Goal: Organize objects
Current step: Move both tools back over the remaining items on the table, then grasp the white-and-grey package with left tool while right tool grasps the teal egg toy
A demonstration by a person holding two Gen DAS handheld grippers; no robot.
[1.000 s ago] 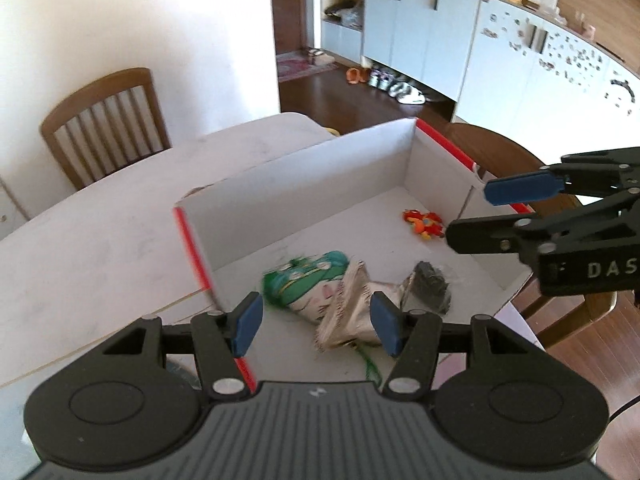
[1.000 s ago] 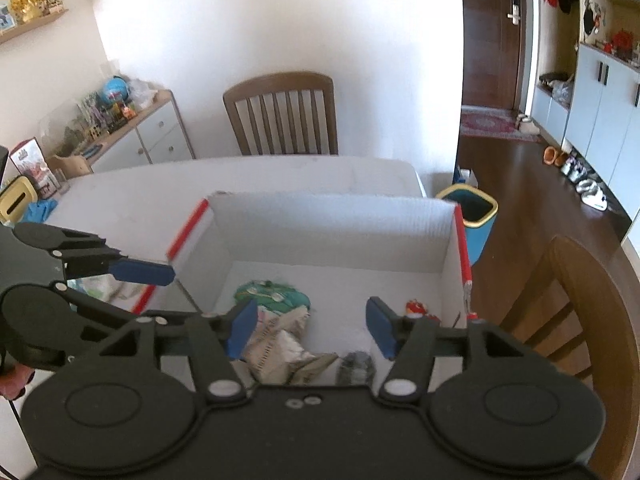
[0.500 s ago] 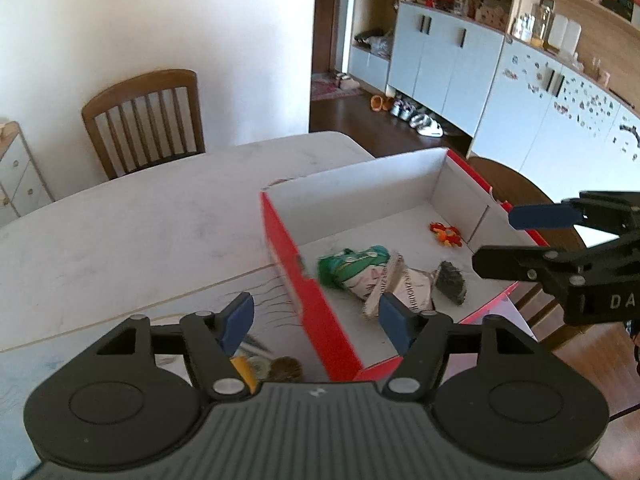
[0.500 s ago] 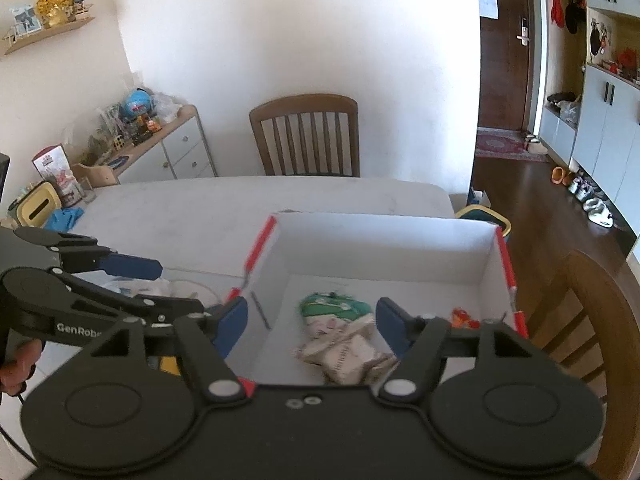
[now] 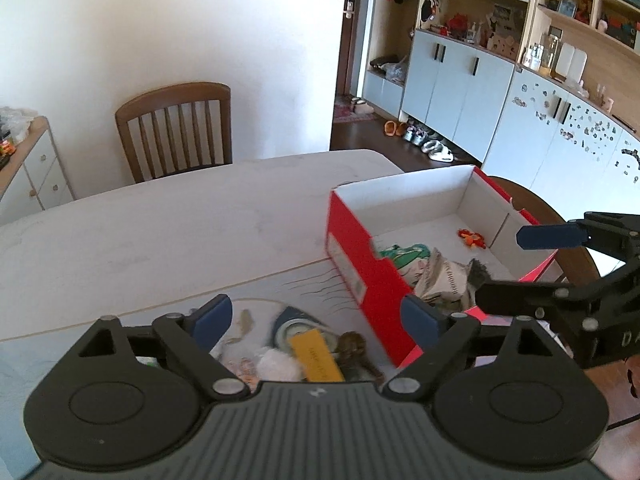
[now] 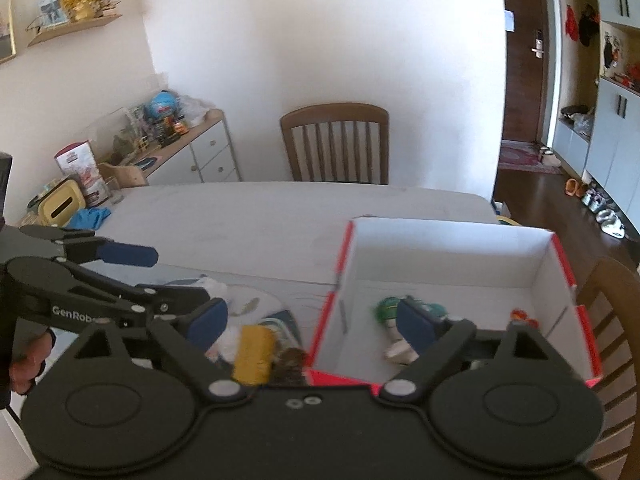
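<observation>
Where the pale tabletop [image 5: 180,236] meets a blue-grey patterned mat [image 5: 320,284], a red shoebox [image 5: 368,276] with a white inside sits near the table's right edge, holding a green-and-white toy [image 5: 404,254], a crumpled printed packet [image 5: 442,280] and a small orange figure [image 5: 472,238]. Beside the box on the mat lie a yellow tag [image 5: 316,354], what looks like a bunch of keys [image 5: 354,354], and white wrappers [image 5: 276,364]. The left gripper [image 5: 318,318] hangs spread wide above this clutter, gripping nothing; the right gripper [image 6: 312,320] hovers equally wide and empty. A wooden chair [image 5: 176,128] stands against the white wall, with pale blue cabinets [image 5: 460,88] beyond.
</observation>
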